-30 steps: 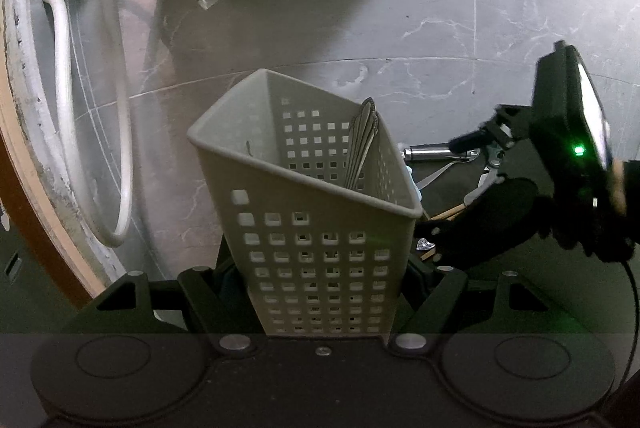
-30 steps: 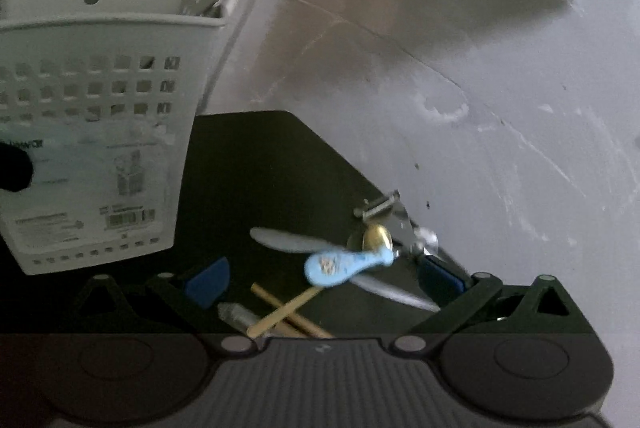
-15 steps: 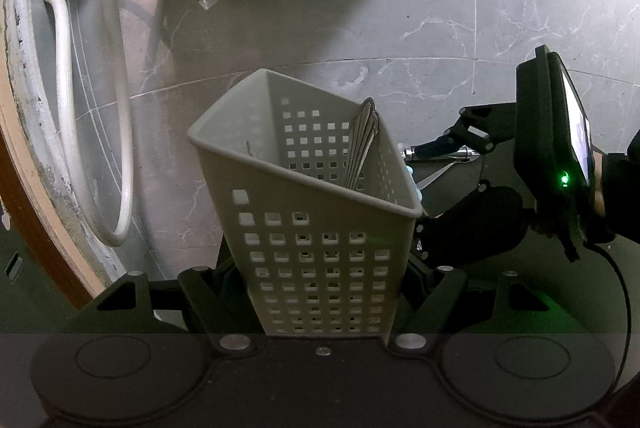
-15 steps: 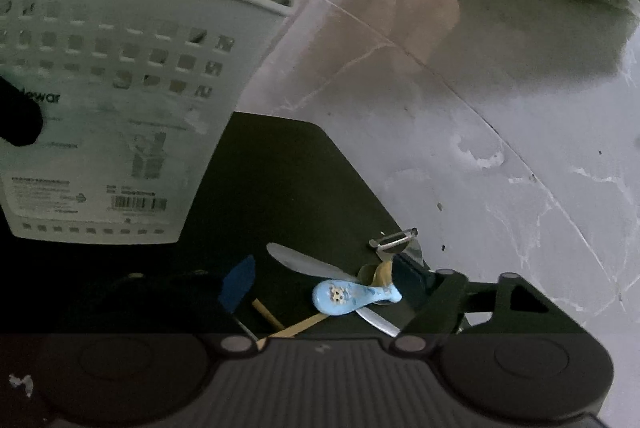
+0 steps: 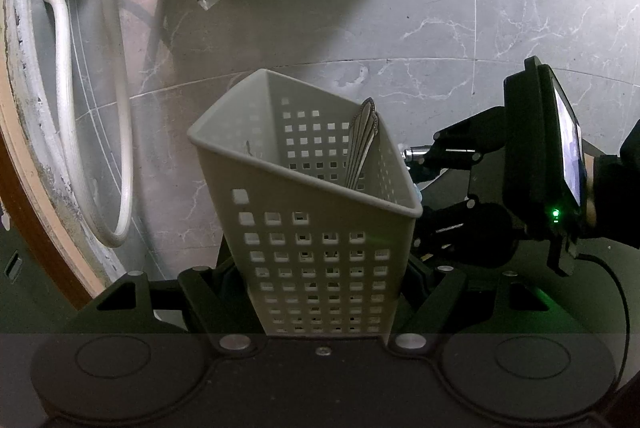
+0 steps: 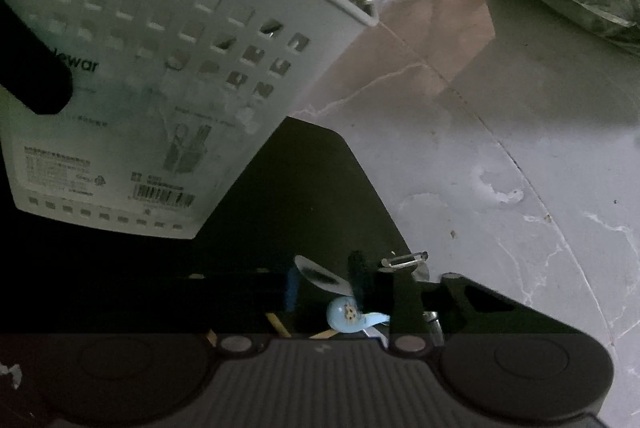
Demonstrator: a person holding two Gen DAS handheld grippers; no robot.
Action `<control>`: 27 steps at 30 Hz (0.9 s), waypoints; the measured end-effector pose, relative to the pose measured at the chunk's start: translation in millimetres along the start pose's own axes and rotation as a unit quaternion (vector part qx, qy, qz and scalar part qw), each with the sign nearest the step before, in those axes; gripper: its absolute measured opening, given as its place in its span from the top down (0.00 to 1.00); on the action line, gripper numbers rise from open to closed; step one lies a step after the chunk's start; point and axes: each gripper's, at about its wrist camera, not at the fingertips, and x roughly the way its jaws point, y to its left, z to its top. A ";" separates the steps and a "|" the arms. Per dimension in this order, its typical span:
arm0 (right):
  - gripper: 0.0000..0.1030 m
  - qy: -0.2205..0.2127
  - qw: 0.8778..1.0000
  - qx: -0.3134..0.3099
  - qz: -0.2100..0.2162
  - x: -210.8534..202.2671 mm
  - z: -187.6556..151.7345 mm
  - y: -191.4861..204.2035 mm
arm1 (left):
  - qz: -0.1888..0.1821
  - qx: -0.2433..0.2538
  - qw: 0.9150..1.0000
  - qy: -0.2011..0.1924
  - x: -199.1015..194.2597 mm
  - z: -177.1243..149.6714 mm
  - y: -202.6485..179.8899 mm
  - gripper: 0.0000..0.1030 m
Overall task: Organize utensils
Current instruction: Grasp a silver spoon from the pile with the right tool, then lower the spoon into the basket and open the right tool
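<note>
Right gripper (image 6: 344, 288) fingers closing around the pile on the dark mat (image 6: 312, 187): blue spoon (image 6: 346, 314) and knife (image 6: 320, 274) between them, contact unclear. Left gripper (image 5: 320, 284) fingers clamp the white caddy (image 5: 312, 228), tilted up-left of the pile, silver handles (image 5: 362, 143) already inside.

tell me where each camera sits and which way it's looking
Left wrist: on the left gripper, looking forward and down at the white basket it clamps; the right gripper and a sleeve show.
Right wrist: on the right gripper, closing over the blue spoon on the dark mat.
Shared: basket, marble floor, bagged greens.
</note>
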 end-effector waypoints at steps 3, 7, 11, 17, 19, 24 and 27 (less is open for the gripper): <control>0.87 -0.003 1.000 0.008 -0.006 -2.4 0.3 -1.8 | 0.000 0.000 1.000 0.000 -0.1 0.0 0.0 0.25; 0.94 -0.020 0.999 0.023 -0.019 -11.8 4.3 -11.1 | 0.000 0.000 1.000 0.000 -0.3 0.0 0.0 0.25; 0.98 -0.038 0.996 0.081 -0.025 -31.3 12.4 -29.2 | 0.000 0.000 1.000 0.000 -0.4 0.1 -0.1 0.25; 0.98 -0.047 0.957 0.285 -0.024 -63.8 9.7 -66.6 | 0.000 0.000 1.000 0.000 -0.3 0.2 0.1 0.25; 0.98 -0.051 0.940 0.336 -0.026 -75.5 6.3 -77.1 | 0.000 0.001 1.000 0.000 -0.3 0.3 -0.1 0.25; 0.98 -0.066 0.896 0.439 -0.014 -108.6 -3.0 -103.5 | -0.001 0.002 1.000 0.000 -0.2 1.0 -0.7 0.25; 0.98 -0.075 0.881 0.468 -0.014 -129.2 -2.9 -113.4 | -0.004 0.004 1.000 0.000 0.5 1.0 -1.5 0.25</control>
